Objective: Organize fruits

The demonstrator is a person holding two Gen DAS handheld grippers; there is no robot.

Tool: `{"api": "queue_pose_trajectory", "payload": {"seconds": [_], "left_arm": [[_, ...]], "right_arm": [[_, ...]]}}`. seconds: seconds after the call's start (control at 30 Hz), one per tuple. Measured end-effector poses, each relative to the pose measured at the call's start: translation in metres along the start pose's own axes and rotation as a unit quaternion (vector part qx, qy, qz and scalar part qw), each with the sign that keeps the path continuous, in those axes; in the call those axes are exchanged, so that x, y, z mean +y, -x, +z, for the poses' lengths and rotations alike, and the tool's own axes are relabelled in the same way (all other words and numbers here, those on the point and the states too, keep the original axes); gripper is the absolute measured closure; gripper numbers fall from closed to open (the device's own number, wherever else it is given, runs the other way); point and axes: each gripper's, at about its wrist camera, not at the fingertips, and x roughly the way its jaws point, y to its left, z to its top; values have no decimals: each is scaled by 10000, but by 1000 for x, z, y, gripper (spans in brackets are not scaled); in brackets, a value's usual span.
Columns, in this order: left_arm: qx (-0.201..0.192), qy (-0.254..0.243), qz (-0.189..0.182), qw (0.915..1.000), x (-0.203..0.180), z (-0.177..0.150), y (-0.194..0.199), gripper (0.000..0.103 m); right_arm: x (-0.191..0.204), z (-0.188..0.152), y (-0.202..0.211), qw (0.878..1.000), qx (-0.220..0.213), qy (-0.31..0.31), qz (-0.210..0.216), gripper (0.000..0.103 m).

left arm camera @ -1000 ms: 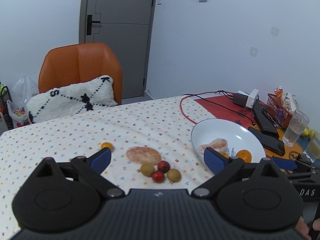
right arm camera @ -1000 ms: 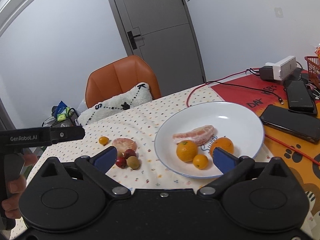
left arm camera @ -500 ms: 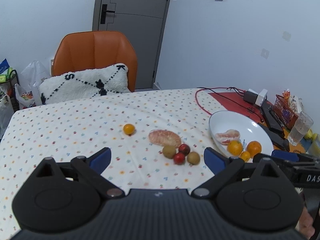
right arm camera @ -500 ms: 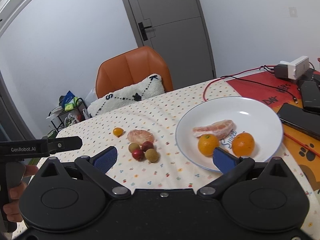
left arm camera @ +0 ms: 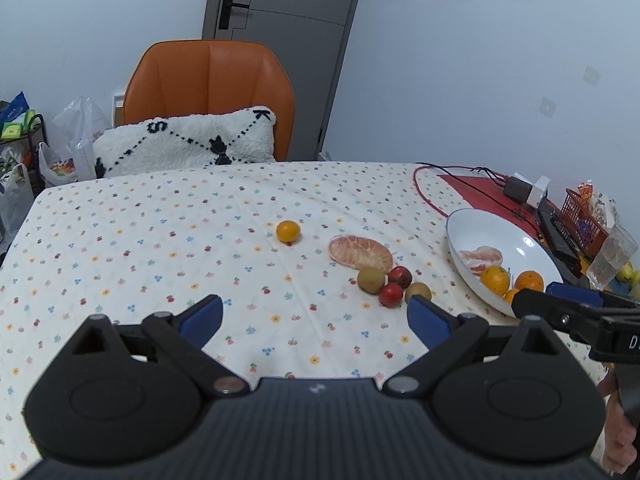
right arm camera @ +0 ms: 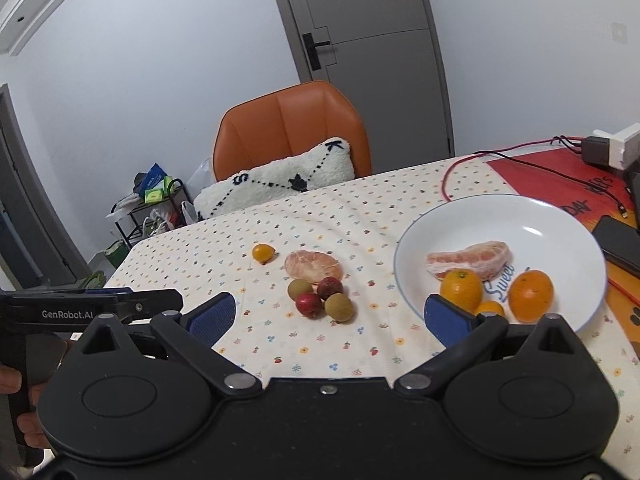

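So both claws are up off the surface (left arm camera: 120,240) right now, jaws spread wide, nothing in either. My left claw (left arm camera: 316,316) hangs over the dotted tablecloth, near the loose fruit. My right claw (right arm camera: 328,312) sits between that loose pile and the white plate (right arm camera: 560,224).

On the cloth: a small orange kumquat (left arm camera: 288,231) off by itself, then a peeled citrus half (left arm camera: 360,252) with four small round fruits bunched against it, two greenish-brown ones (left arm camera: 371,280) and two red ones (left arm camera: 391,294). They're touching each other in a tight cluster.

In the plate, on the right side of the surface: a peeled citrus wedge (right arm camera: 468,260), two oranges (right arm camera: 461,288) side by side, and a smaller orange fruit (right arm camera: 490,307) partly hidden behind my right claw's blue pad.

Past the plate there's a red cable (right arm camera: 448,176), a phone (right arm camera: 620,240) and a charger block (right arm camera: 612,148). An orange chair (left arm camera: 208,72) with a fuzzy white pillow (left arm camera: 184,140) stands at the far edge.
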Motion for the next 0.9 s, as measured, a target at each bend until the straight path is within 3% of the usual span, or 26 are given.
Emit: {"api": "queue_pose_trajectory", "payload": {"seconds": [0.3, 0.6, 0.77, 0.9], "left_arm": [[88, 28, -119, 9999, -1, -4, -12, 9], [99, 8, -307, 9995, -6, -1, -25, 24], [166, 20, -391, 9991, -8, 0, -35, 39], [214, -9, -445, 9988, -11, 1, -43, 43]], "right_arm": [[4, 0, -14, 9998, 145, 62, 80, 23], [-1, -3, -34, 9993, 353, 13, 153, 47], [-4, -5, -46, 9989, 444, 4, 135, 58], [-8, -6, -55, 9986, 506, -31, 131, 60]]}}
